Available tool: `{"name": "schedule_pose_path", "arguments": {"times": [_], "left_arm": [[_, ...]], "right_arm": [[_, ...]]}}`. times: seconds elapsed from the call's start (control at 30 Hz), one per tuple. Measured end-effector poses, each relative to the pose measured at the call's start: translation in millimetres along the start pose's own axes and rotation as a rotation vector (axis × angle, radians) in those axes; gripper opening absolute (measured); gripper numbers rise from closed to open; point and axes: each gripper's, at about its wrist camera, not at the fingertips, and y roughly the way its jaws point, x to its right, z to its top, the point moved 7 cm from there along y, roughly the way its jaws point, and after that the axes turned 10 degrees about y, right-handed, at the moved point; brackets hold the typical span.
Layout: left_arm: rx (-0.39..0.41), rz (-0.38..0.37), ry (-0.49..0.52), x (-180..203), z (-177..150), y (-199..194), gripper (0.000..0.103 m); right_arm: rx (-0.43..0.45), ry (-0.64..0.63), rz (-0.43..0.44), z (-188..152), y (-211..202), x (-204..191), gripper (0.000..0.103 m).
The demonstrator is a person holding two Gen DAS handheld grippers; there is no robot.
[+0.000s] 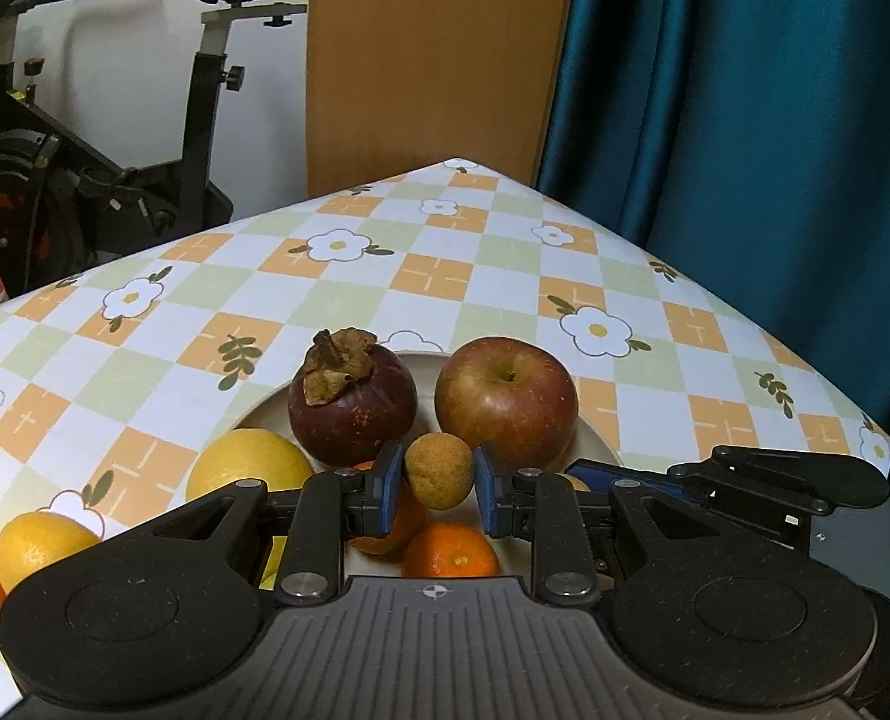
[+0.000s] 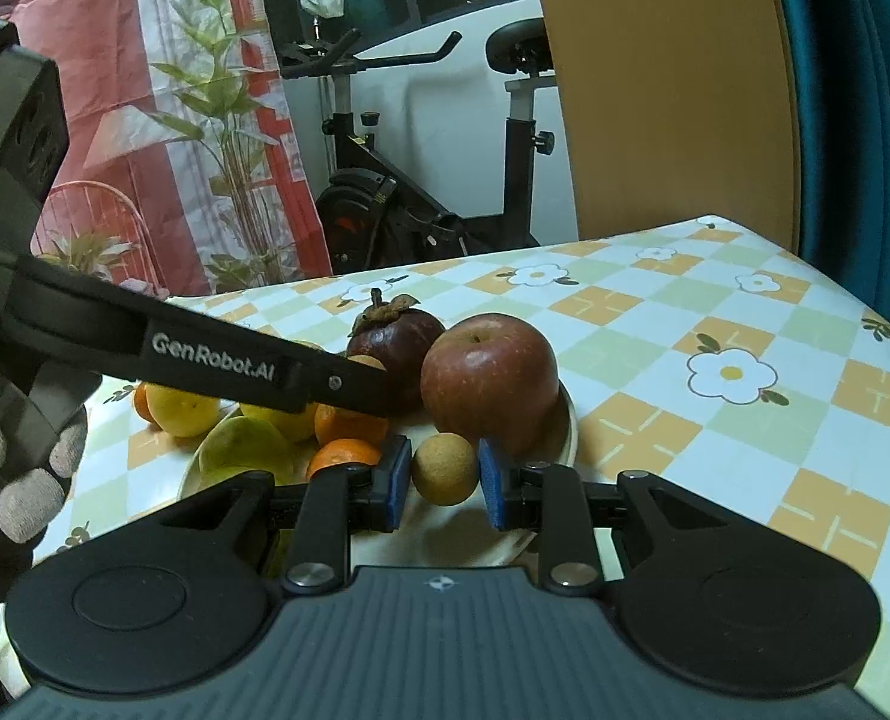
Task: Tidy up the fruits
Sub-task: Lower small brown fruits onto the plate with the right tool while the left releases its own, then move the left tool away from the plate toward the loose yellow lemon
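Worktop (image 1: 457,276) under a checked orange, green and white floral cloth carries everything, with a black exercise bike (image 1: 114,138) and teal curtain (image 1: 745,90) behind it. On the cloth sits a shallow cream plate (image 2: 568,426), already heaped, which looks to be the collecting place for the fruits.

Largest on the plate is the round red apple (image 1: 505,399), stem dimple up, at the far right side, touching or just beside the dark purple mangosteen with its dried brown calyx (image 1: 351,405). Yellow lemons (image 1: 246,465) lie at the left, one apparently off the plate on the cloth (image 1: 39,543), so the gathering is probably unfinished. Small orange tangerines (image 1: 451,552) fill the near centre, and a green-yellow mango (image 2: 243,453) lies at the near left rim.

Each tool carries one small fruit. The left hand-held gripper (image 1: 438,480) has its blue pads clamped on a small round tan longan (image 1: 438,477), held above the tangerines, likely so it can be set into a gap. The right hand-held gripper (image 2: 445,471) is likewise clamped on a second tan longan (image 2: 445,468), low over the near bare part of the plate beside the apple. A gloved hand (image 2: 18,468) grips the left tool.
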Motion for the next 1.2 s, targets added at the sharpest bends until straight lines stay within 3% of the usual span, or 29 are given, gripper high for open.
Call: {"name": "schedule_pose_path", "arguments": {"times": [0.5,0.6,0.7,0.83,1.1,1.2], "left_arm": [[-0.002,0.018,0.015,1.2,0.9,2.1,0.029],[-0.002,0.027,0.011,-0.8,0.5,-0.9,0.035],[0.014,0.04,0.009,-3.2,0.7,-7.0,0.042],[0.026,0.05,-0.003,-8.1,-0.8,-16.9,0.049],[0.046,0.085,-0.049,-24.6,-10.5,-42.4,0.055],[0.048,0.108,-0.079,-34.2,-17.0,-52.0,0.063]], "right_arm": [[-0.009,0.021,-0.021,0.4,3.3,3.7,0.029],[-0.005,0.027,-0.02,0.9,3.1,4.7,0.032],[0.003,0.028,-0.018,1.3,1.7,4.6,0.041],[0.011,0.021,-0.011,0.9,0.1,3.0,0.043],[0.041,0.004,-0.011,0.7,-5.2,-1.3,0.065],[0.053,0.001,-0.012,1.2,-7.6,-1.9,0.071]]}}
